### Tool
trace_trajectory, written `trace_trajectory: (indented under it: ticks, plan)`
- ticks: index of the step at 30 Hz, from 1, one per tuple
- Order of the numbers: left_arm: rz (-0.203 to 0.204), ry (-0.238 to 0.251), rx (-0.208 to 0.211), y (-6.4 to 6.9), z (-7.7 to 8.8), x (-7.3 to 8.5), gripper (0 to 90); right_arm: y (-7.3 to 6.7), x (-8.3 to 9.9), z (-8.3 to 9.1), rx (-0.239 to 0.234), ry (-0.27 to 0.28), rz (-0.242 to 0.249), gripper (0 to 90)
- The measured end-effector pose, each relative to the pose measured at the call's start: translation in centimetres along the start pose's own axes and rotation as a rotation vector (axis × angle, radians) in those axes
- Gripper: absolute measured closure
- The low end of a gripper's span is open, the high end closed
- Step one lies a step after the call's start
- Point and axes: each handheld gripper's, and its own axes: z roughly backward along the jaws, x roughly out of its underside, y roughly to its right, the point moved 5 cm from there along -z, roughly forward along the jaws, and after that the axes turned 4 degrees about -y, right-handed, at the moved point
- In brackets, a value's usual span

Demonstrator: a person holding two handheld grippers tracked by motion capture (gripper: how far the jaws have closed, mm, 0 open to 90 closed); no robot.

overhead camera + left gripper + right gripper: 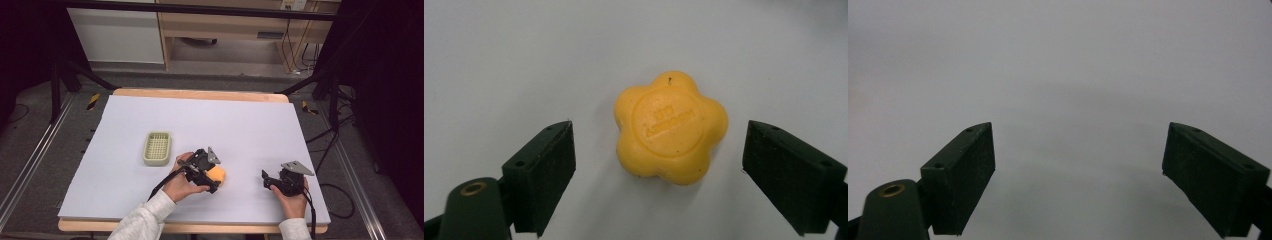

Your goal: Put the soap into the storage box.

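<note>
The white table carries a pale green slotted tray, which sits empty. Right of the tray, near the front edge, lies the yellow flower-shaped soap, flat on the table. The left gripper straddles it, jaws spread wide and clear of its sides. Farther right of the tray, the right gripper idles with jaws apart over bare table. By my reading the grasp and the carry to the tray are both left.

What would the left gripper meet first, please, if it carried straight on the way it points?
Probably the yellow flower-shaped soap, lying on the white table between and just ahead of the left gripper's open jaws.
</note>
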Motion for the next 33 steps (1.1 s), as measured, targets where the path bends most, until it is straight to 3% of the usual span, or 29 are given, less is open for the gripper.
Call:
trace_trajectory:
  ticks: [33]
  plan:
    - [-0.019, -0.085, 0.021, 0.1, -2.8, -0.3, 15.1, 0.0, 0.0, 0.0, -0.008, -0.004, 0.002, 15.4]
